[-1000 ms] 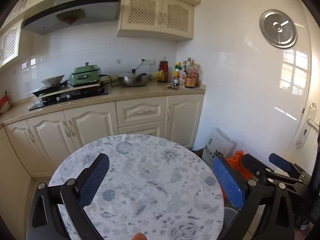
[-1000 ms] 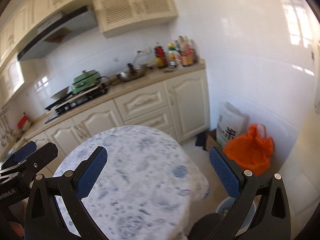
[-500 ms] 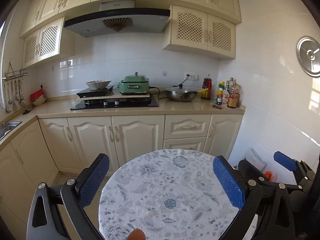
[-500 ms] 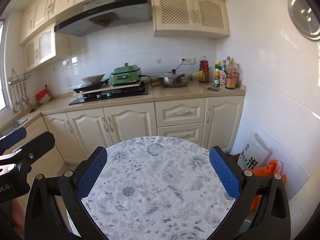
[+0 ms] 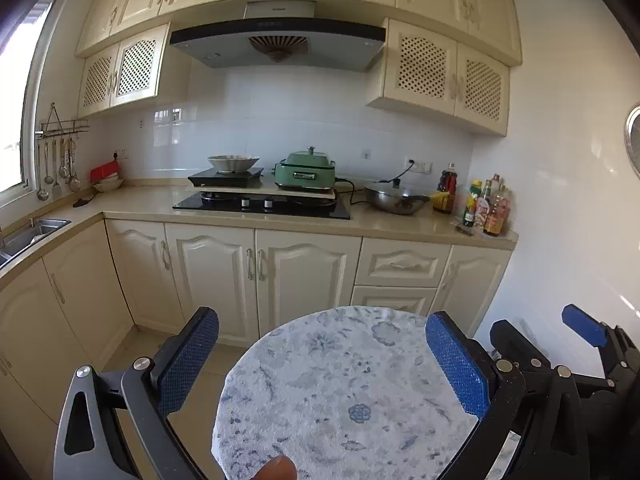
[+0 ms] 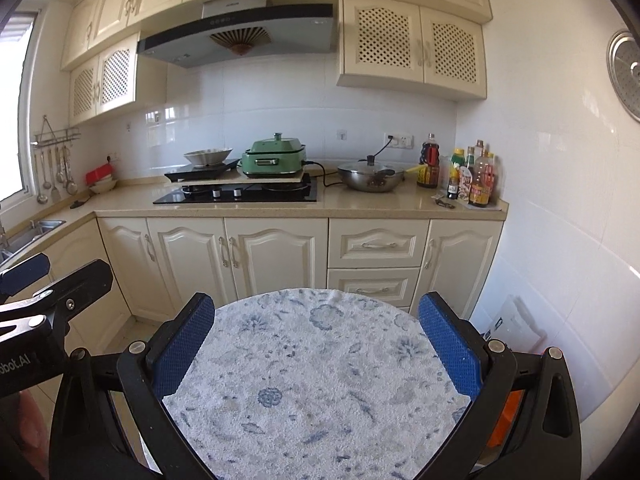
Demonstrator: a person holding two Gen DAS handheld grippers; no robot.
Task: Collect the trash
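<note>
Kitchen: cream cabinets [image 6: 276,256] and a stove counter [image 6: 360,204] face me beyond a round table [image 6: 320,380] under a flowered cloth.
Trash: I find none on the table; an orange bag [image 6: 500,420] low by the right wall may be it, mostly hidden.
Handling: I judge it soft, light and crinkly; I'd pinch a gathered fold near its top.
Left gripper [image 5: 320,364]: spread wide, empty.
Right gripper [image 6: 316,352]: spread wide, empty, above the table.
</note>
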